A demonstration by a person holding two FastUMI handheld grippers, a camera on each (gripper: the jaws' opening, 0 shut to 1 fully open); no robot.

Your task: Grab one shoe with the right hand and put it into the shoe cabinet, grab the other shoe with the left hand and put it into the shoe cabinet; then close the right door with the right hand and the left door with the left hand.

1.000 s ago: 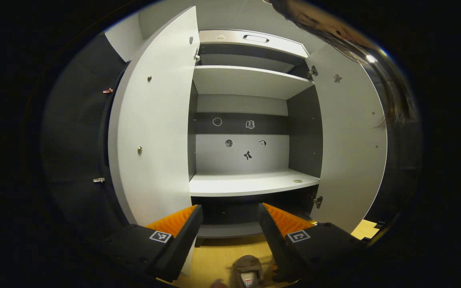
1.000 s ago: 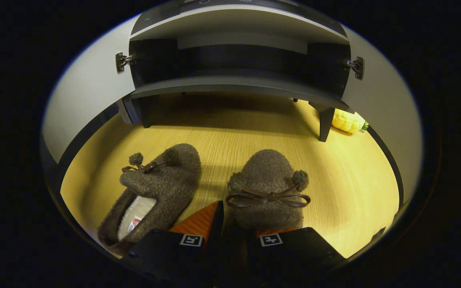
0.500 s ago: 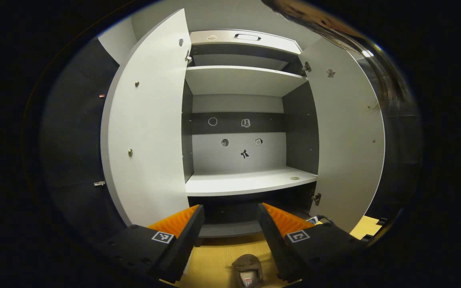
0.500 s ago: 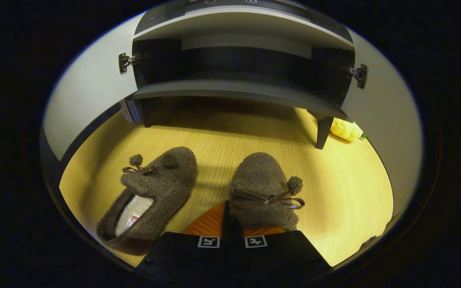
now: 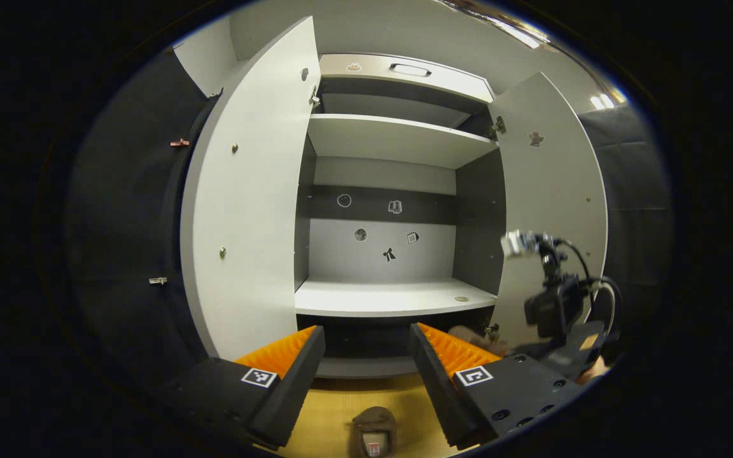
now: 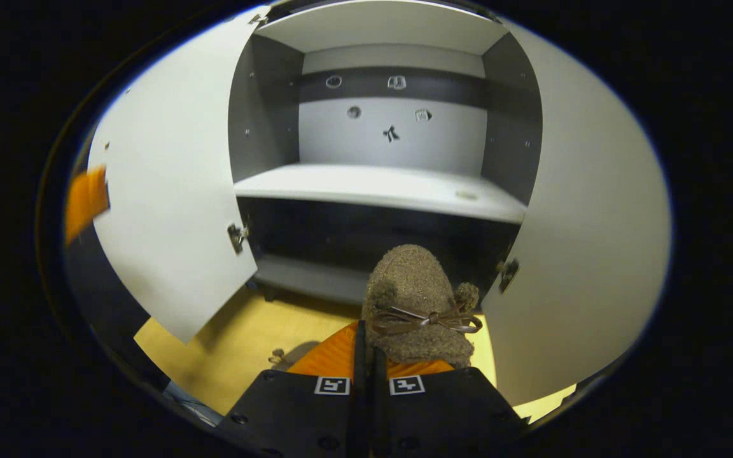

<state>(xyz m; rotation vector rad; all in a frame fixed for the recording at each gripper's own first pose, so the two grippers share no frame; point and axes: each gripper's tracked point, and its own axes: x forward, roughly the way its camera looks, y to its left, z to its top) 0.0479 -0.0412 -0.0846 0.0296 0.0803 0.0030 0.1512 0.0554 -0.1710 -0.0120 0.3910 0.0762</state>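
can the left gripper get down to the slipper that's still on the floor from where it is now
Probably yes. The left gripper has its jaws open, and the slipper on the floor lies just below and between them, with bare floor around it and nothing in between.

The brown shoe (image 6: 418, 305) hides its heel behind the right claw (image 6: 365, 356); the other shoe (image 5: 373, 434) is cut by the left gripper view's lower edge.

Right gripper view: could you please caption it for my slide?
Right gripper shut on a brown slipper, raised before the open shoe cabinet.
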